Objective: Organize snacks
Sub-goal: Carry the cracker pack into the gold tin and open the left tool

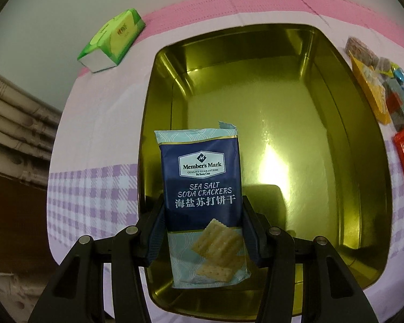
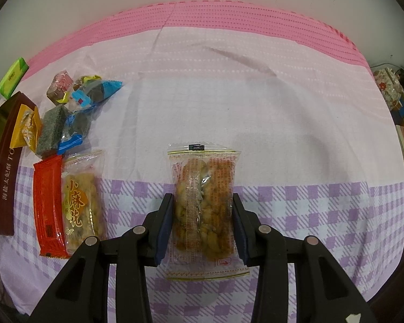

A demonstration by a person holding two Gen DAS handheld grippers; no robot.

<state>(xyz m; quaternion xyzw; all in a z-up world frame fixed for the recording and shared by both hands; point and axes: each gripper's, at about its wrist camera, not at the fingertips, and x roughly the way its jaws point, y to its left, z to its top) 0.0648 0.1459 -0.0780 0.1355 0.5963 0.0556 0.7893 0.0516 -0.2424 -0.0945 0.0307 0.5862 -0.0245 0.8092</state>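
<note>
Over the tin: left gripper point(image 1: 203, 226) clamps a blue cracker packet point(image 1: 202, 188) upright above the empty gold tin point(image 1: 336, 123).
Right side: right gripper point(image 2: 202, 226) squeezes a clear pastry pack point(image 2: 204, 210) over the checked cloth point(image 2: 296, 210).
Waiting pile: wrapped snacks point(image 2: 67, 113) beside the tin.

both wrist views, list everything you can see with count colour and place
cracker packet: 1, navy and pale blue, in left gripper, over tin
tin: 1, gold inside, brown outside, empty, on cloth
tissue pack: 1, green, far left of tin
loose snacks: several, mixed colours, beside tin
red packet: 1, beside tin
twist packet: 1, clear, right of red packet
held twist packet: 1, clear, in right gripper
tablecloth: pink, lilac check
left gripper: closed on crackers
right gripper: closed on twists
</note>
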